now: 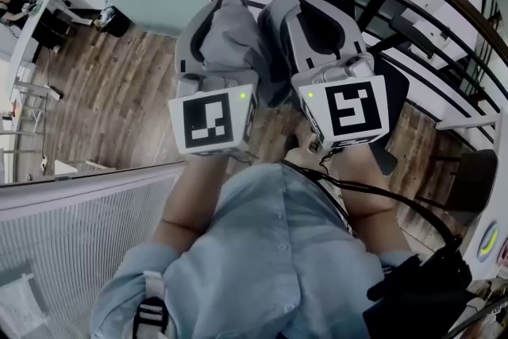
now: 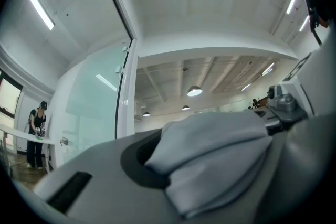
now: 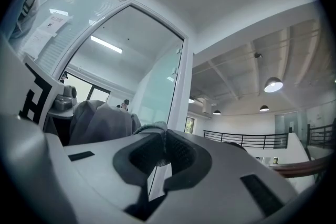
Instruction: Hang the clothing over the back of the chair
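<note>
No word, number or brand reads clearly anywhere in the scene. In the head view, the left marker cube (image 1: 213, 123) and the right marker cube (image 1: 349, 109) each carry a square black-and-white block pattern on a white face (coded markings, not letters). In the right gripper view, paper sheets (image 3: 51, 24) fixed to a pale ribbed panel (image 3: 68, 47) bear dark print too small to make out.

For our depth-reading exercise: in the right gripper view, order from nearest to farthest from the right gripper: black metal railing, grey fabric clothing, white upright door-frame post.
1. The grey fabric clothing: pinched in the jaws of the right gripper.
2. The white upright door-frame post: behind it, centre.
3. The black metal railing: far background, right.
</note>
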A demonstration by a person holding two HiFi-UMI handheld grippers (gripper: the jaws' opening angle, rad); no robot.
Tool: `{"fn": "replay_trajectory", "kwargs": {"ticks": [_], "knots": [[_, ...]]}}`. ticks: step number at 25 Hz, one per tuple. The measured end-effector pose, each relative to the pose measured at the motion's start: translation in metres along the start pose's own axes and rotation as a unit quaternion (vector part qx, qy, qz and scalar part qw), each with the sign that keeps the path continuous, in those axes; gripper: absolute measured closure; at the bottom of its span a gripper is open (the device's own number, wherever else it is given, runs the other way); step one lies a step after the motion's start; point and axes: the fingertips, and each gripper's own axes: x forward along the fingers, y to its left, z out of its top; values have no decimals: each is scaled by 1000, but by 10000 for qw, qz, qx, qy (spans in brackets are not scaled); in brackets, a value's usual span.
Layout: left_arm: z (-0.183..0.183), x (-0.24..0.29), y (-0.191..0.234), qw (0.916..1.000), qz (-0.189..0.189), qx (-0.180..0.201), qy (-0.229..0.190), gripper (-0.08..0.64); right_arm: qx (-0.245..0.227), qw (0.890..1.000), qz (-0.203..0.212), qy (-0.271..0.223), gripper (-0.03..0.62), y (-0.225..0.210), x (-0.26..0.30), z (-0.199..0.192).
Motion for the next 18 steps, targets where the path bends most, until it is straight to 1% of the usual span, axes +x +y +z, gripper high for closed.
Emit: {"fn": "replay_trajectory", "kwargs": {"ticks": [3,5,9,12,15,18], "knots": [[-1,22,4,10000,72,42,-27,543,-4,9999,95,134,568,-10,15,-3],[7,38,7,9999,108,77,-92,543,-27,9997,201,114,568,-20,26,4],[33,75,14,9993,202,147,-276,543,-220,9986,477,-52,568,-41,52,32],[55,101,19,9985,272,165,-444,543,-349,9974,603,-176,568,-61,71,54],[69,131,24,9978,253,206,-569,543,-476,9964,655,-261,568,-81,92,73],[79,162,31,9976,153,212,-646,543,-556,9960,605,-346,568,-103,115,88]]}}
